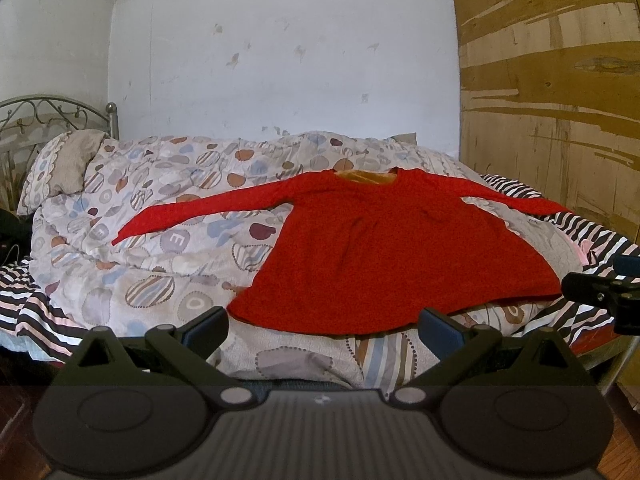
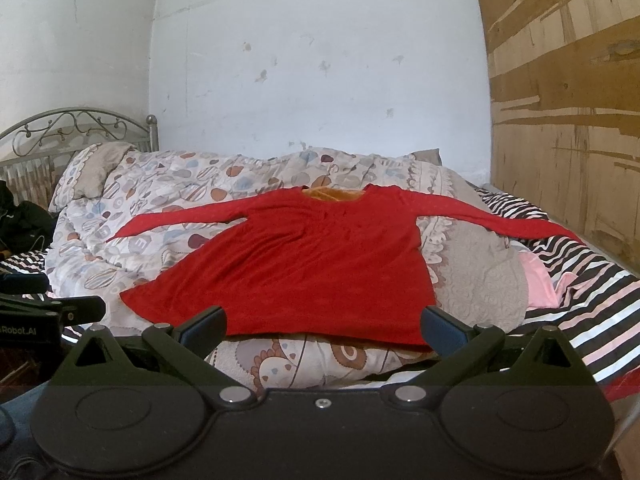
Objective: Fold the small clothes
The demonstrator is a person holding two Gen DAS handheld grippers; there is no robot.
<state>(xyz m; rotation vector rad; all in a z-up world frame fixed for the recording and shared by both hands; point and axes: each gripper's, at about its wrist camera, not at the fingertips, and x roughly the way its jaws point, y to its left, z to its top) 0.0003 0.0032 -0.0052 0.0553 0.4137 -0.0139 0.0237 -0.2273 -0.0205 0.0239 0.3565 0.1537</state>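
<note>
Left tool [image 1: 323, 330], black with blue-padded fingers: jaws spread wide, holding nothing, poised just short of the near hem of a red long-sleeved knit dress [image 1: 384, 256]. Right tool [image 2: 323, 330]: likewise spread wide and empty, its fingers framing the same hem; in the left wrist view its tip enters at the right edge [image 1: 600, 292]. The dress lies flat and face-up directly ahead of both tools, both sleeves stretched out sideways, its orange-lined neckline at the far end. Beneath it, a bulky quilted duvet with a print of grey, blue and brown ovals [image 1: 160, 216] forms an uneven, humped surface. Beyond the right tool's right finger, a grey lace-patterned cushion [image 2: 480, 280] and a pink cloth [image 2: 540, 276] lie just beside the dress's skirt. A black, white and pink striped sheet [image 2: 592, 292] covers the bed's edges. Farther left, a pillow [image 1: 60, 168] rests against a scrolled metal headboard [image 2: 80, 128]. Behind: a white scuffed wall [image 1: 280, 40] and a worn wooden panel [image 1: 560, 80].
</note>
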